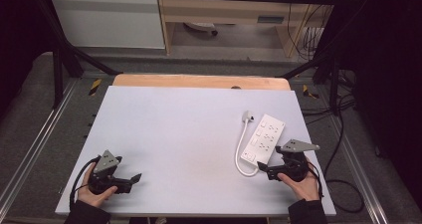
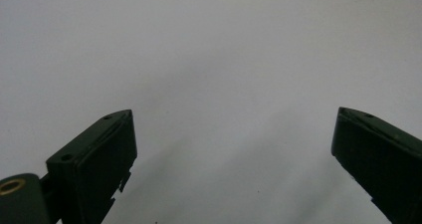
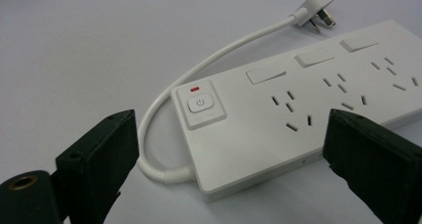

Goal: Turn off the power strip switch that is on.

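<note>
White power strip (image 3: 308,109), short cord (image 3: 199,69)

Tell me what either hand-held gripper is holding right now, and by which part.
Nothing is held. The left hand-held gripper is open over bare table. The right hand-held gripper is open too, facing the power strip without touching it.

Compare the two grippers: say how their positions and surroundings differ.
The left gripper sits at the table's near left over bare surface; the right gripper sits near right, facing the white power strip. The left has nothing between its jaws; the right frames the strip's near end without touching. Both stand open, each in a hand.
</note>
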### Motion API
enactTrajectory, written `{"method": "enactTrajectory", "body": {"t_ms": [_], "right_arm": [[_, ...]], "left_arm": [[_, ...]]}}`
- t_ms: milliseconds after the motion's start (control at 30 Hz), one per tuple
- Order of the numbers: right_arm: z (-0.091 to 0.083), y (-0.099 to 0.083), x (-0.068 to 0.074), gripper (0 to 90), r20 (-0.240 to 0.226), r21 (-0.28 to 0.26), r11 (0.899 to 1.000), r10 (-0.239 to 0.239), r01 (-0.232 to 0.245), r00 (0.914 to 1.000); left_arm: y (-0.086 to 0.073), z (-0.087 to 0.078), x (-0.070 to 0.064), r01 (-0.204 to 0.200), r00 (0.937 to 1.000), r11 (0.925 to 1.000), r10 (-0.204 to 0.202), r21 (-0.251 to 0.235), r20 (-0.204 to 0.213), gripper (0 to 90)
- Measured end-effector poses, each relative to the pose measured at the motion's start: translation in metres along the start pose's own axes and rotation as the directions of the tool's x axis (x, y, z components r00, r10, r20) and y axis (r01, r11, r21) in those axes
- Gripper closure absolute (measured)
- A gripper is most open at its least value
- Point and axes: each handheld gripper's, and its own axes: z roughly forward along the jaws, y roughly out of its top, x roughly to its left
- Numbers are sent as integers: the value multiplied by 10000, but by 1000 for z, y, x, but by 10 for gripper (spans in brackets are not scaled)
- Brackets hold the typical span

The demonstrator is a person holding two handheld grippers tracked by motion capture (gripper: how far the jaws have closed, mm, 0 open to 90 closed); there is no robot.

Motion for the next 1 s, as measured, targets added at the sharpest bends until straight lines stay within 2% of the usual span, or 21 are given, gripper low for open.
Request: {"method": "enactTrajectory", "body": {"t_ms": [467,1000], "right_arm": [[4,8,1,285,55,-31,9999,-123,124,9999],[9,12,-3,468,-55,14,9999,131,-131,9999]], "left_arm": [[0,0,1,34,10000,10000,-34,8,-30,37],[0,0,1,35,10000,10000,-35,10,-34,38]]}}
